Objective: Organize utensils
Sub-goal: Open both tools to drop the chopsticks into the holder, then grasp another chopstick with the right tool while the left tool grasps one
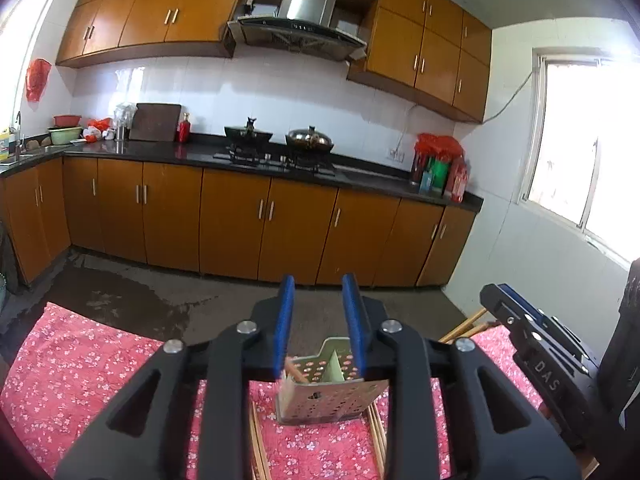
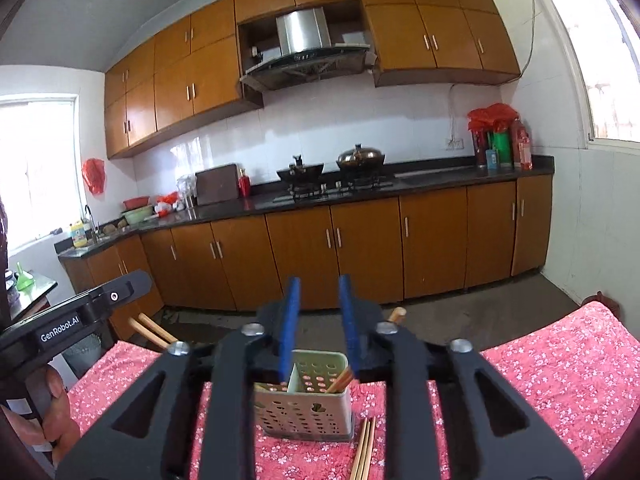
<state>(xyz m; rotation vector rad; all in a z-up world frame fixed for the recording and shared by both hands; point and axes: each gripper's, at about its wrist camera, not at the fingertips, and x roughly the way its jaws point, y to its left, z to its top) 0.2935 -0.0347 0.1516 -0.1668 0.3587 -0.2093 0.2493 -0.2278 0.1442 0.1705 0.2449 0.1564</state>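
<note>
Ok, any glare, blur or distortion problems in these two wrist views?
Left wrist view: window blown out white, cabinets bowed by the fisheye, utensil holder slightly soft. Right wrist view: both windows overexposed, same bowing, chopsticks near the bottom edge blurred.

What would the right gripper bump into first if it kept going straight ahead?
Probably the pale green perforated metal utensil holder on the pink floral tablecloth: it stands straight ahead of the right gripper, though depth is unclear.

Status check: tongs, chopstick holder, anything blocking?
Both tongs open, empty. Holder upright, some chopsticks inside; others loose on cloth. Nothing blocking.
</note>
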